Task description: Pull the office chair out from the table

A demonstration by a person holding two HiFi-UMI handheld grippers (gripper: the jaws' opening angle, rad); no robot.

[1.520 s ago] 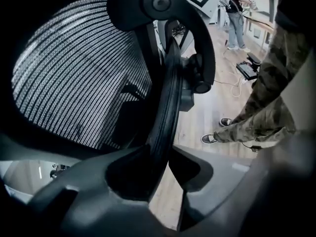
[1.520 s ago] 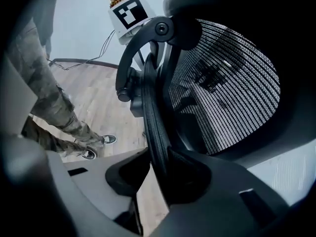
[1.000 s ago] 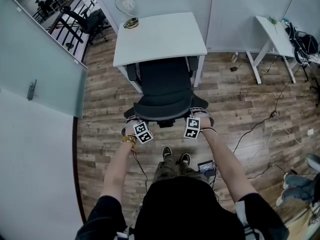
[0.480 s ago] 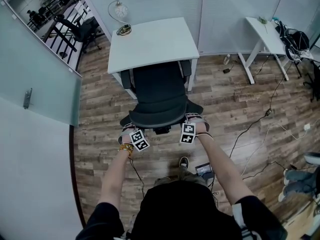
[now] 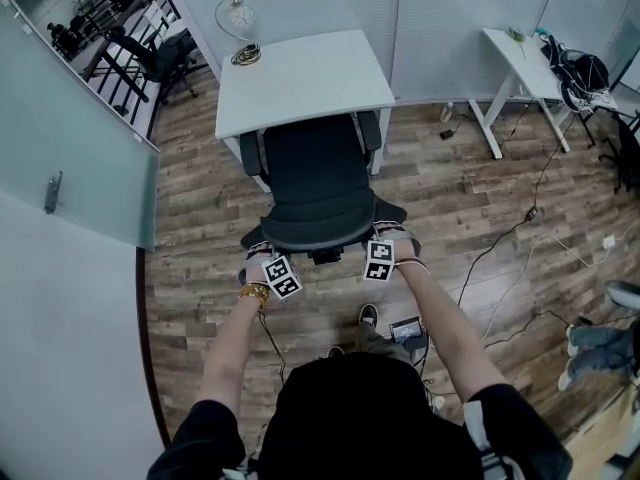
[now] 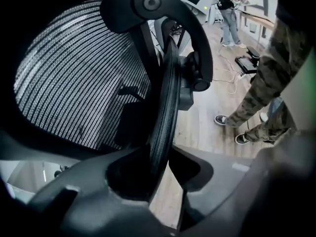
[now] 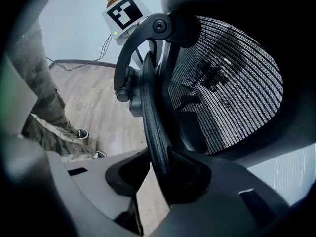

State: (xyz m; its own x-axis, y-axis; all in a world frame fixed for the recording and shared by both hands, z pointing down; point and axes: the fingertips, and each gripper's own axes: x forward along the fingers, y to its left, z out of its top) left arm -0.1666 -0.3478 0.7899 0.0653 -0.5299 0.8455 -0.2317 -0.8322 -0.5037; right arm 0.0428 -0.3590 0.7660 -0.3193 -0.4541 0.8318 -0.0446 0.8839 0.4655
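Observation:
The black mesh office chair (image 5: 315, 183) stands with its seat front still under the near edge of the white table (image 5: 300, 73), backrest toward me. My left gripper (image 5: 268, 258) is shut on the backrest's left rim, and my right gripper (image 5: 385, 248) is shut on its right rim. In the left gripper view the left gripper (image 6: 163, 167) has its jaws clasped on the ribbed backrest rim (image 6: 165, 107), mesh to the left. The right gripper view shows the right gripper (image 7: 158, 174) clamped on the same kind of rim (image 7: 150, 112), mesh to the right.
A round lamp (image 5: 238, 18) and a coiled object (image 5: 245, 56) sit on the table's far left corner. A second white table (image 5: 525, 63) with a bag (image 5: 585, 73) stands at right. Cables (image 5: 520, 258) cross the wood floor; a small device (image 5: 408, 330) lies by my feet. A glass partition (image 5: 70, 138) runs on the left.
The chair has rolled a little out from under the table toward me, with both grippers still clamped on its backrest and drawn back with it.

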